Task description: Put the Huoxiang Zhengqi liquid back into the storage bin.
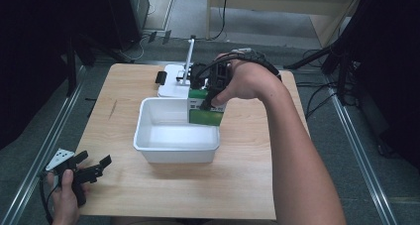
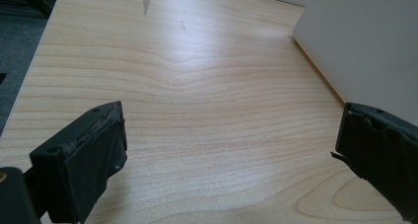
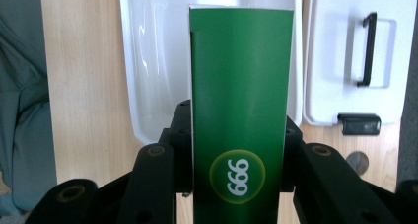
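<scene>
A green box [image 1: 204,111] with a round "999" mark hangs over the far right corner of a white tub [image 1: 148,140], held by my right gripper [image 1: 208,98]. In the right gripper view the green box [image 3: 240,86] stands between the two black jaws, which press on its sides, with the white tub [image 3: 143,61] below it. My left gripper [image 1: 91,168] rests open at the table's near left corner. Its fingers [image 2: 84,160] are spread wide over bare wood, and the tub's wall [image 2: 365,41] stands to their right.
A white lid [image 1: 173,81] with a black handle lies on the table behind the tub, with a white stand rod rising from it. The lid [image 3: 345,61] lies beside the tub. A coin [image 3: 358,161] sits near it. Metal rails run along both table sides.
</scene>
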`<state>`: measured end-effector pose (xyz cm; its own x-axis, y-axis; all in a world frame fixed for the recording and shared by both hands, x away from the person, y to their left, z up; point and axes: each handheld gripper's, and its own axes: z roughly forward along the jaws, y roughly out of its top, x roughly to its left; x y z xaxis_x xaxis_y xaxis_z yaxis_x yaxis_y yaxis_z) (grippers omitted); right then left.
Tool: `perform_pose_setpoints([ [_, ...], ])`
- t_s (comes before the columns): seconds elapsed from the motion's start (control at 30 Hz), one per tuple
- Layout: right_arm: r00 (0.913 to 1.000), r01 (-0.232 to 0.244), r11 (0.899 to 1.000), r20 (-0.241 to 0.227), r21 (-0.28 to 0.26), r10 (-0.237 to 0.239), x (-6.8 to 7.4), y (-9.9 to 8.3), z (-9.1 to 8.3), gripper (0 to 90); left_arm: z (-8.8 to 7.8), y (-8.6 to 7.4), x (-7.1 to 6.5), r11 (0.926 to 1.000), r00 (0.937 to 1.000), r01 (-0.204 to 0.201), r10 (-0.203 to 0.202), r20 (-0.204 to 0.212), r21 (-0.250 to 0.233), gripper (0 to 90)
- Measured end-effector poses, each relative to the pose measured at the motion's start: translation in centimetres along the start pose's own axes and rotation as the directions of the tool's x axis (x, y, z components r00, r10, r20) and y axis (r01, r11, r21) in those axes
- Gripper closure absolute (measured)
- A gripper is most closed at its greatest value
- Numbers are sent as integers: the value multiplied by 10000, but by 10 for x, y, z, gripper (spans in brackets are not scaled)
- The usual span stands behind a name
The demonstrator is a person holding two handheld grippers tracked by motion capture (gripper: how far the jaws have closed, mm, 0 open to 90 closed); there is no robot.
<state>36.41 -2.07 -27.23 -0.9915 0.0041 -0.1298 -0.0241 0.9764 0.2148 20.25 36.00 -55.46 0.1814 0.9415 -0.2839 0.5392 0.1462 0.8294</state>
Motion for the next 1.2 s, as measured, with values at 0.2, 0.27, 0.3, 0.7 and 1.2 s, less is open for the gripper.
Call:
perform_pose_setpoints([
  [0.2,9997,231,9997,-48,0,-231,0,8,8,647,0,0,0,10000,10000,5,-5,11,3,0],
  [0.27,9995,301,9993,-49,230,-300,0,10,14,647,0,0,0,10000,10000,5,-5,9,4,0],
  [0.3,9995,301,9993,-49,230,-300,0,10,14,647,0,0,0,10000,10000,40,-40,9,-22,0],
  [0.7,9977,673,9969,10,408,-674,-4,11,37,644,0,0,0,10000,10000,-4,4,36,25,0],
  [1.2,9981,620,9969,-46,495,-618,-7,5,70,643,0,0,0,10000,10000,21,-21,47,41,0],
])
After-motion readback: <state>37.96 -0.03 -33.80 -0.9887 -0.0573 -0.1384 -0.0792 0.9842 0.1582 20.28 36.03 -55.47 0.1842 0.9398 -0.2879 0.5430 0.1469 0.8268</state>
